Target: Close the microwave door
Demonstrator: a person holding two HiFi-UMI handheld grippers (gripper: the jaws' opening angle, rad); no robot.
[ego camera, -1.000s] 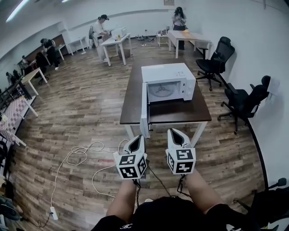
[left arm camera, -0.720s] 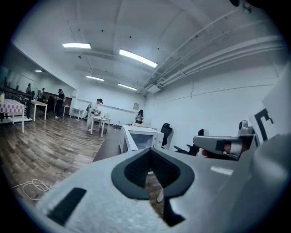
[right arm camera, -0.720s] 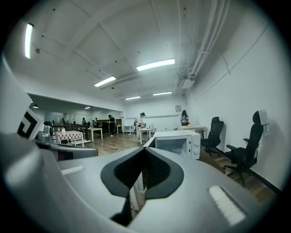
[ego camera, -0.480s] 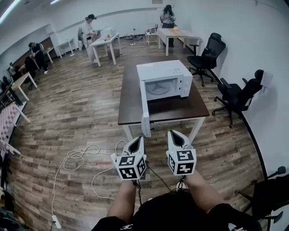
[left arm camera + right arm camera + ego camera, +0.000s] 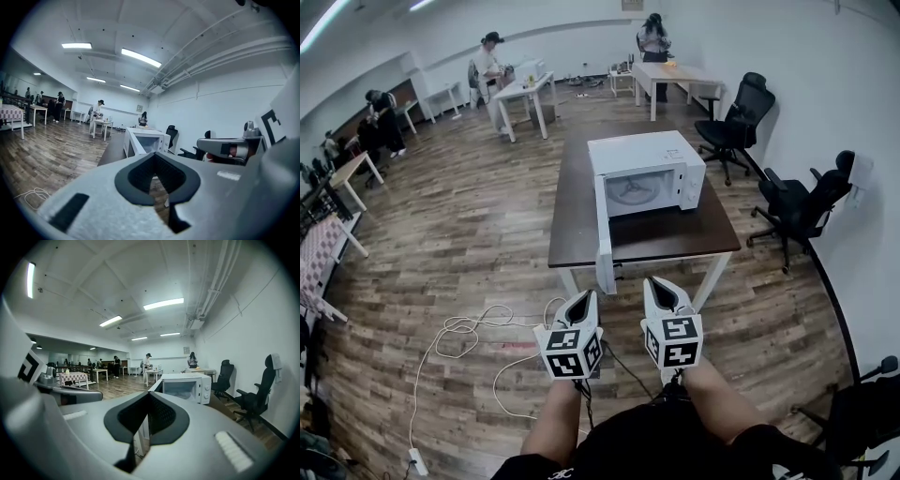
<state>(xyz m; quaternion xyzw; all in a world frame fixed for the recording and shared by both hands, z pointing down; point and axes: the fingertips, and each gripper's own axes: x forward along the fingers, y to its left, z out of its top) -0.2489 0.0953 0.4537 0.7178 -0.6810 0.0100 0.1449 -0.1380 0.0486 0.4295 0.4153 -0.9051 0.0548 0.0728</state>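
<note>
Nearest, the person's forearms (image 5: 712,398) hold both grippers side by side and low above the wooden floor (image 5: 459,234), pointing towards the desk. The left gripper (image 5: 585,302) has its jaws closed tip to tip with nothing between them; the right gripper (image 5: 662,291) is the same, jaws together and empty. A white cable (image 5: 469,328) lies looped on the floor to the left of them.

Just beyond the grippers stands a dark brown desk (image 5: 577,202) with the white microwave (image 5: 649,150) on it. Its door (image 5: 604,244) stands fully open, hinged at the left and swung straight out towards the person, so that its free edge reaches past the near edge of the desk. Neither gripper touches it; the left one is the nearer.

To the right of the desk are two black office chairs (image 5: 802,202). At the far end of the room people (image 5: 492,56) stand at white desks (image 5: 525,89)
</note>
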